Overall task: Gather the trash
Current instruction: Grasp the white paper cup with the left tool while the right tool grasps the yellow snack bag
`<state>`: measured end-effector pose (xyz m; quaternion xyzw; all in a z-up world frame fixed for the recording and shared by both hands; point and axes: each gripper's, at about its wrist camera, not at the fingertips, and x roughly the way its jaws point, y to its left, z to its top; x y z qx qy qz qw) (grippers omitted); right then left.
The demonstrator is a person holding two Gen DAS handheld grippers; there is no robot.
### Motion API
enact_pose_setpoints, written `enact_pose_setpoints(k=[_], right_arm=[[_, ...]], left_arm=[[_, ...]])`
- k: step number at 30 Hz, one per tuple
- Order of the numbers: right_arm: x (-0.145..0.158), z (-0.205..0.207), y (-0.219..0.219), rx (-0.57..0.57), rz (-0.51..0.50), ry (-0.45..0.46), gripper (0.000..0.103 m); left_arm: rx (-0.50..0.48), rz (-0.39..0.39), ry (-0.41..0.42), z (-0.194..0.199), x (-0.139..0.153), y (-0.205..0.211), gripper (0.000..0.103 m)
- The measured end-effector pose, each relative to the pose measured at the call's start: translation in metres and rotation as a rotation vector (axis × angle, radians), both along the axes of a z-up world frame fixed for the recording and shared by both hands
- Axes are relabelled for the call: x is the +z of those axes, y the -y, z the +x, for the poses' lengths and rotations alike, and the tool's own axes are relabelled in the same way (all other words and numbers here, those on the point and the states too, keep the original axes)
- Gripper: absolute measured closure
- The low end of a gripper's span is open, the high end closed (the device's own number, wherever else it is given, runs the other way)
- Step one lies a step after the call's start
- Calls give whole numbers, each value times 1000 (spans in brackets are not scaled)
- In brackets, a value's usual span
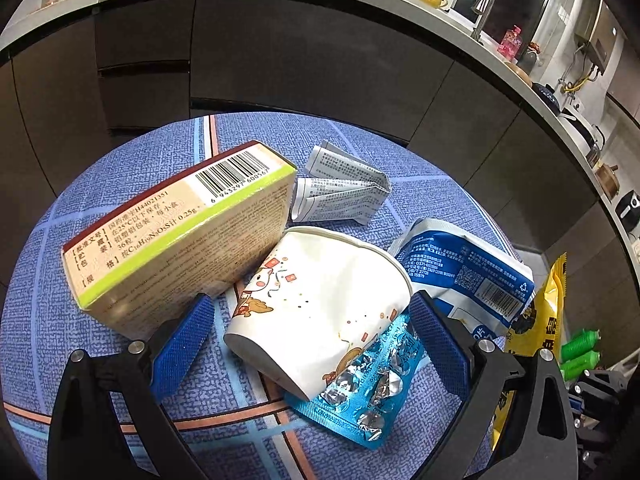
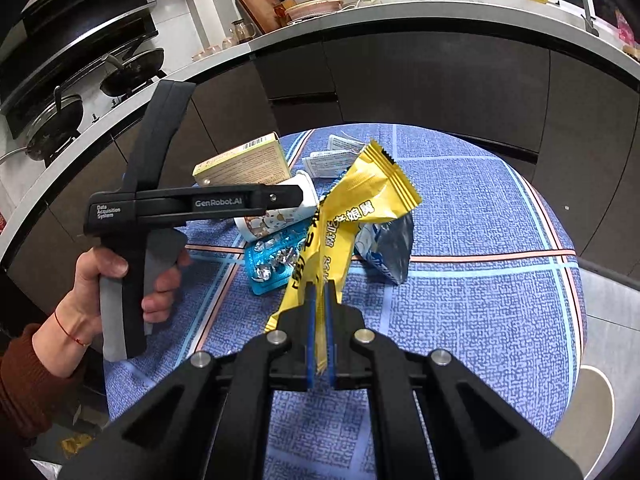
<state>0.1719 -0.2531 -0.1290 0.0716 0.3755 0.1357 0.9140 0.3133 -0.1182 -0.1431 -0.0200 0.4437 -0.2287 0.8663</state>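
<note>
My right gripper (image 2: 319, 332) pinches the yellow wrapper (image 2: 360, 200) by its tail, lifted clear for binning. My left gripper (image 1: 312, 332) gapes around the tipped paper cup (image 1: 320, 300), pads not pressing, the blister pack (image 1: 360, 392) beneath it.

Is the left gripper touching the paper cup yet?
Apart. The left wrist view shows the left gripper open, with blue cloth visible between each pad and the paper cup lying on its side.

Blue woven tablecloth (image 1: 340, 136) with pale-blue and peach stripes | white paper cup (image 1: 320, 304) with cartoon print | yellow snack wrapper (image 2: 360, 200), black lettering | turquoise-and-silver foil blister pack (image 1: 368, 392) | tan cardboard box (image 1: 176, 232), lime-green band
</note>
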Motion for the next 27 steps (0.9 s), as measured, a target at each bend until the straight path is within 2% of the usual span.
enact_pose_setpoints(k=[3, 7, 9, 11, 18, 27], right_arm=[[-1, 1, 0, 0, 1, -1, 97], [0, 0, 0, 0, 3, 1, 97], [0, -1, 0, -2, 3, 2, 97], [1, -2, 1, -4, 3, 4, 97], [2, -4, 2, -5, 7, 8, 97], [9, -10, 4, -5, 14, 27, 97]], left_arm=[[-11, 8, -1, 0, -1, -2, 23], [-19, 25, 12, -5, -1, 1, 27], [-24, 28, 18, -6, 1, 2, 36], [-31, 37, 24, -9, 2, 3, 40], [-60, 108, 83, -24, 5, 13, 45], [-41, 90, 116, -43, 17, 7, 46]])
